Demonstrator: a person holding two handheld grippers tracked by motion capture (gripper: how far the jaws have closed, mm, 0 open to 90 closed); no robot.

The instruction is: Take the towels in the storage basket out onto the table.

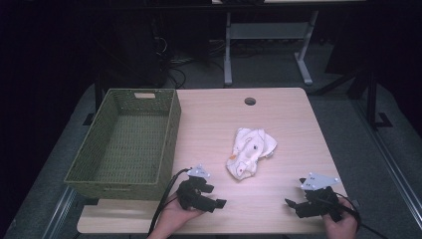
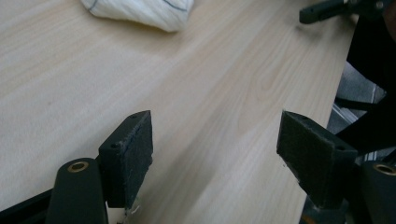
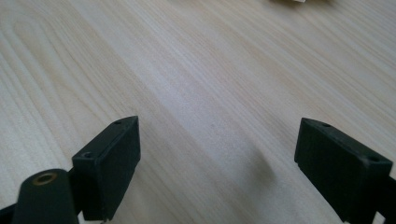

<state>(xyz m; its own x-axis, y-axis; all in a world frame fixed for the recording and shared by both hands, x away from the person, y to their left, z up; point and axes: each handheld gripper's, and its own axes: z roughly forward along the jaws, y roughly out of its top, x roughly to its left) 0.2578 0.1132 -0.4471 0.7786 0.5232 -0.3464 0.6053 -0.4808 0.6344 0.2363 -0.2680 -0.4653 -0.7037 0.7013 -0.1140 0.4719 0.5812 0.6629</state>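
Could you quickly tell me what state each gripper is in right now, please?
Left gripper: open, nothing between its jaws, short of the cloth.
Right gripper: open, holding nothing, above the bare table.

High view sits above the person's side of the table, looking fwd and down; takes in the whole top, a green basket at left, a crumpled cloth mid-table, floor and desk legs beyond. Both hands enter at the bottom edge, w/ left gripper and right gripper. Left gripper view rides low, close over the wood, looking along its own jaws toward the table's right edge; the cloth is at top, the other gripper at top right. Right gripper view, equally close, faces across bare wood. All three share the tabletop; high and left views share the cloth.
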